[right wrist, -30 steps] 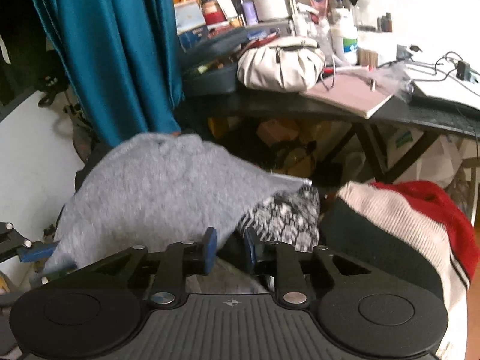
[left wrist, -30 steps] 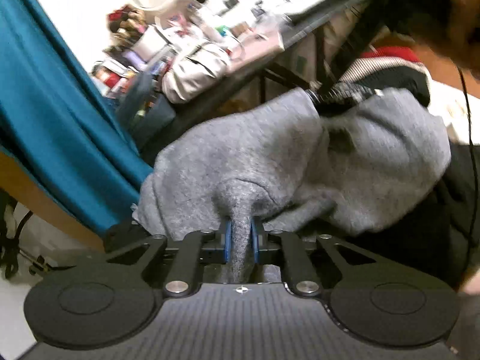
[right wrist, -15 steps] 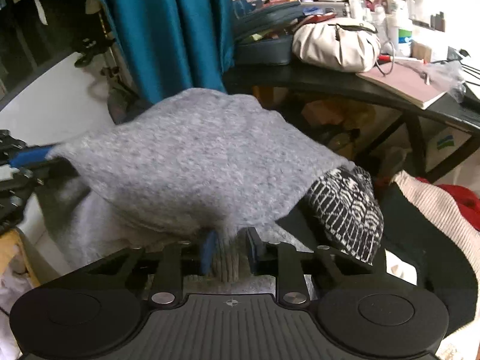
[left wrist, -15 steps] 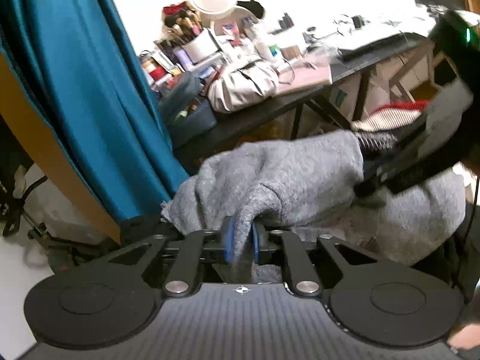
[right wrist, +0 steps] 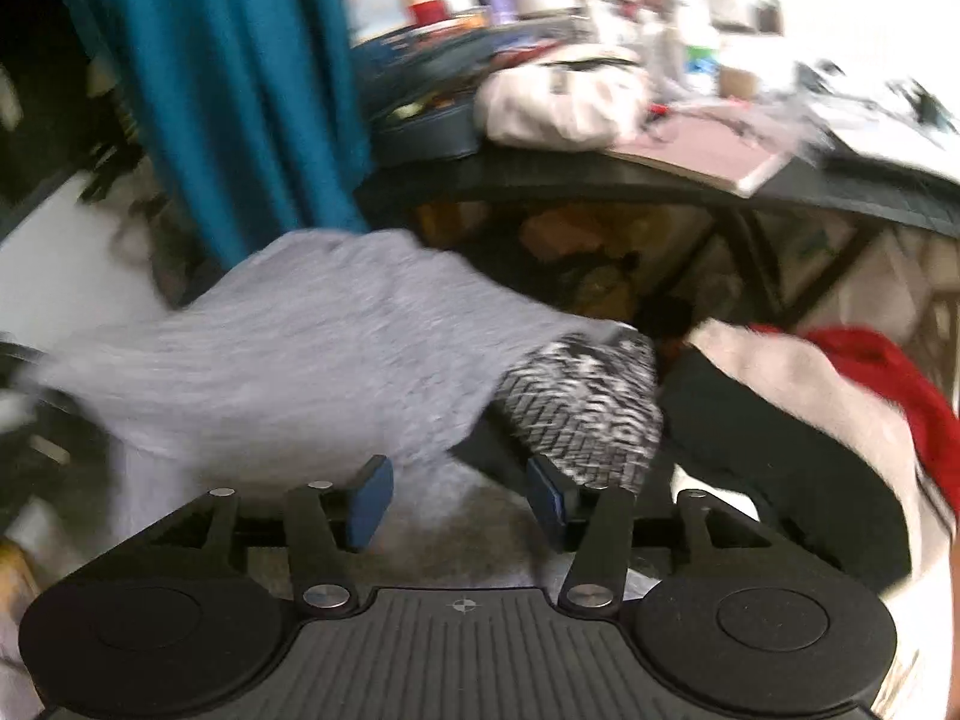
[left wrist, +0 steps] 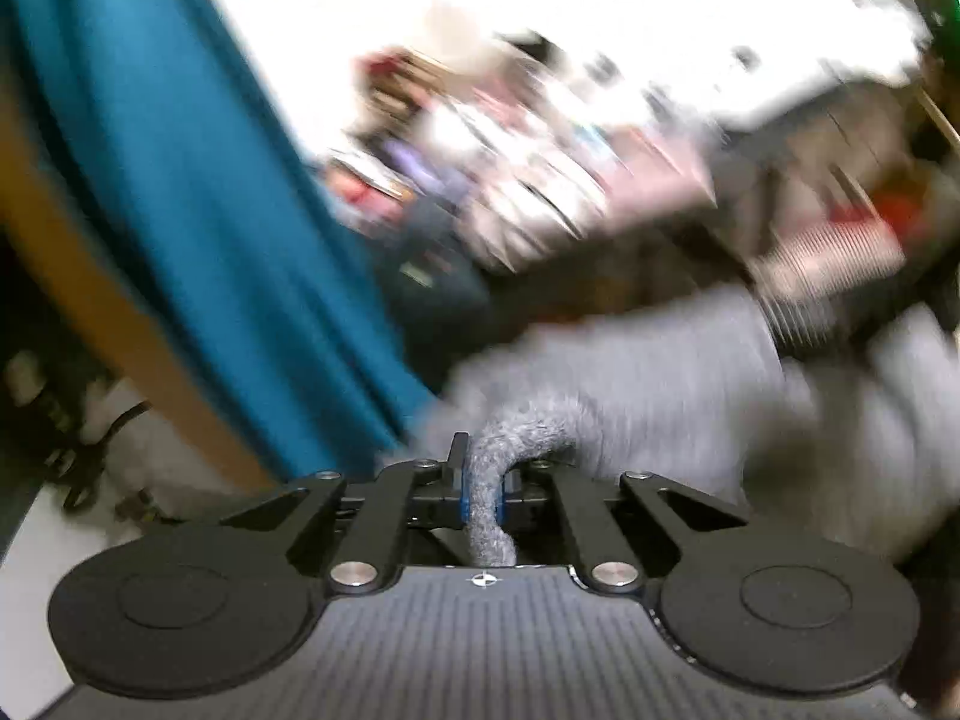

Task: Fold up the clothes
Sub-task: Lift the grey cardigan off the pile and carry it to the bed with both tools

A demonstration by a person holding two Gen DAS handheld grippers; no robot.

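A grey knit sweater [left wrist: 648, 396] lies bunched ahead in the left wrist view, which is motion-blurred. My left gripper [left wrist: 483, 489] is shut on a fold of the sweater. In the right wrist view the same grey sweater [right wrist: 300, 360] spreads across the left and middle. My right gripper [right wrist: 459, 501] is open, its blue pads apart just above the sweater's near edge, holding nothing. A black-and-white patterned garment [right wrist: 588, 414] lies right of the sweater, close to the right fingertip.
A teal curtain [right wrist: 240, 90] hangs at the left. A dark cluttered desk [right wrist: 660, 180] with a white bag [right wrist: 558, 102] stands behind. A cream, red and black sweater [right wrist: 810, 408] lies at the right. A wooden edge [left wrist: 108, 312] runs beside the curtain.
My right gripper has opened and let go of the grey sweater. My left gripper stays shut on its fold and is swinging fast, blurring its view.
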